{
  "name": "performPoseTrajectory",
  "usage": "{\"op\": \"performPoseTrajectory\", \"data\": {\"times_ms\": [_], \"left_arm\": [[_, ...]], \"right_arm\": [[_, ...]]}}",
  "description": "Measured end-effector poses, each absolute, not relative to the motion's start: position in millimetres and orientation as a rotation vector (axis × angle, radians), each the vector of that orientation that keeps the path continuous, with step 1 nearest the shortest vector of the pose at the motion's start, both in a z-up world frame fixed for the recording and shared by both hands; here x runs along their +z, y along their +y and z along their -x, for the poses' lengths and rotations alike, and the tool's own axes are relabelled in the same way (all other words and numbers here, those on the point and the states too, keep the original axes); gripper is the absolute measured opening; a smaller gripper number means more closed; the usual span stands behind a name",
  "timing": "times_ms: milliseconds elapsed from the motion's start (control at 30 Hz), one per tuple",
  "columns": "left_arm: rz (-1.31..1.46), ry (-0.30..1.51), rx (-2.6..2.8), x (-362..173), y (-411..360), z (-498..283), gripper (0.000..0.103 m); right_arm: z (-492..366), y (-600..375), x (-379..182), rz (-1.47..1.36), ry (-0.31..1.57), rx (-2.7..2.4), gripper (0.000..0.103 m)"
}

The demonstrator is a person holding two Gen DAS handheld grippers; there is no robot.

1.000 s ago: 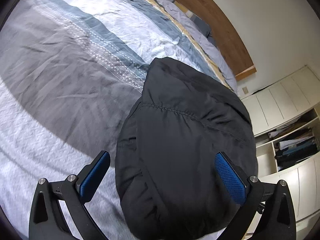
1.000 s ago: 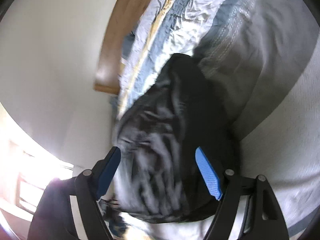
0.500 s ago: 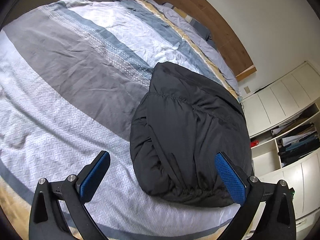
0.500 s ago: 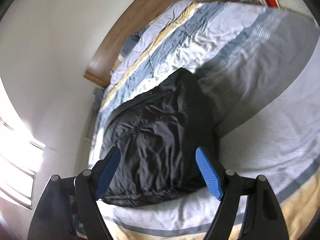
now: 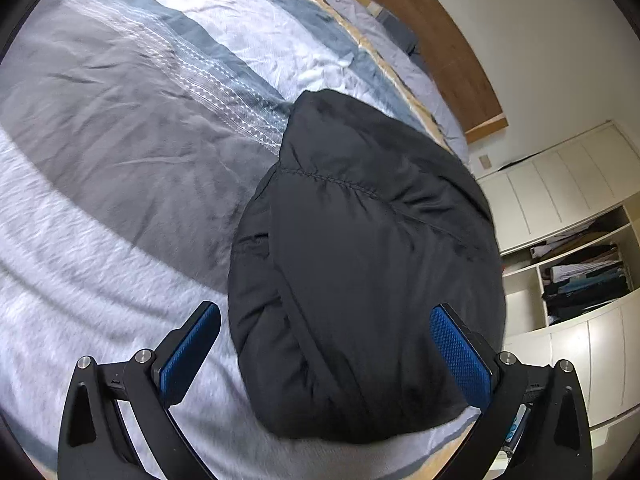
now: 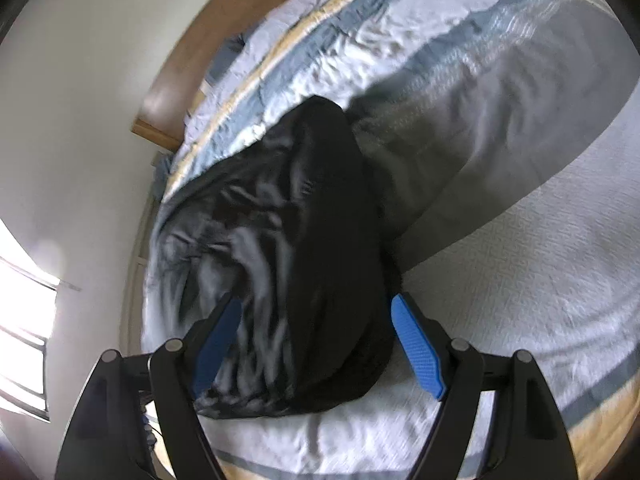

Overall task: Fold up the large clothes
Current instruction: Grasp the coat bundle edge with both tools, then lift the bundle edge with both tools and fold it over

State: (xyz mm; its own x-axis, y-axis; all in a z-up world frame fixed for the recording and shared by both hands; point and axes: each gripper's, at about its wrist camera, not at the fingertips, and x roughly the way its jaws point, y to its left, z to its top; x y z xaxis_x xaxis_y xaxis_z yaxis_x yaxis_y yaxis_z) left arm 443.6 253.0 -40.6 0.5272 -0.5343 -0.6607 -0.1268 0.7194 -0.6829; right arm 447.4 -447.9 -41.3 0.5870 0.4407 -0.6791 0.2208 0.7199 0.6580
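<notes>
Bed point(image 5: 120, 140) — jacket point(image 5: 360, 280) between claw point(image 5: 324, 356) pads

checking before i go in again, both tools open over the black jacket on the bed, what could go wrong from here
1. The jacket is a puffy folded bundle; a pinch from the left tool or right tool may catch only the top layer and undo the fold.
2. It lies near the edge of the bed, so a tug might slide it off.
3. A deep grab could catch the quilt too.

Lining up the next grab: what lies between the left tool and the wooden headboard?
In the left wrist view, the black jacket lies ahead of the open left tool, then striped bedding, before the headboard.
</notes>
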Motion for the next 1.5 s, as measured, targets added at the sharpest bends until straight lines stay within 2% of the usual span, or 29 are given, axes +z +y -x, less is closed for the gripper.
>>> {"op": "performPoseTrajectory", "data": {"times_ms": [167,300,367,400,433,533,600,700,733,833,1000,1067,1100,1133,1200,1267,1300,1333,1400,1500], "left_arm": [[0.726,0.996,-0.249,-47,252,-460,0.1],[0.734,0.98,-0.241,-50,257,-468,0.085],[0.733,0.98,-0.241,-50,258,-470,0.085],[0.733,0.98,-0.243,-50,258,-470,0.083],[0.732,0.98,-0.249,-50,258,-471,0.077],[0.737,0.986,-0.262,-52,258,-474,0.074],[0.742,0.99,-0.266,-54,258,-476,0.075],[0.751,1.008,-0.246,-59,261,-479,0.096],[0.756,1.009,-0.243,-61,262,-479,0.098],[0.788,1.014,-0.251,-65,265,-480,0.102],[0.778,1.018,-0.252,-67,264,-483,0.102],[0.775,1.016,-0.256,-66,264,-484,0.102],[0.774,1.014,-0.264,-66,263,-485,0.102],[0.777,1.015,-0.271,-67,263,-486,0.102],[0.795,1.022,-0.308,-69,261,-490,0.102],[0.807,1.031,-0.329,-72,259,-492,0.102],[0.815,1.041,-0.344,-75,258,-494,0.102],[0.821,1.049,-0.355,-77,257,-496,0.102],[0.824,1.058,-0.365,-80,255,-498,0.102],[0.834,1.065,-0.378,-83,256,-501,0.102]], "right_arm": [[-465,-449,-53,-0.764,0.972,0.115,0.076],[-475,-450,-54,-0.74,0.977,0.111,0.076],[-478,-449,-54,-0.738,0.979,0.116,0.075],[-480,-449,-55,-0.734,0.98,0.114,0.076],[-482,-449,-55,-0.733,0.981,0.114,0.075],[-487,-447,-56,-0.723,0.99,0.121,0.075],[-491,-446,-58,-0.72,0.997,0.125,0.075],[-497,-444,-64,-0.714,1.015,0.127,0.076],[-499,-444,-66,-0.715,1.019,0.124,0.076],[-501,-446,-73,-0.739,1.014,0.126,0.077],[-505,-445,-79,-0.729,1.041,0.123,0.076],[-506,-444,-78,-0.721,1.033,0.119,0.07],[-507,-443,-76,-0.72,1.029,0.123,0.057],[-508,-443,-76,-0.72,1.03,0.13,0.051],[-511,-439,-75,-0.704,1.044,0.142,0.051],[-514,-438,-75,-0.696,1.058,0.149,0.052],[-515,-440,-76,-0.699,1.058,0.15,0.057],[-516,-441,-78,-0.707,1.059,0.148,0.067],[-519,-444,-83,-0.716,1.065,0.145,0.075],[-519,-451,-95,-0.773,1.073,0.166,0.082]]}}
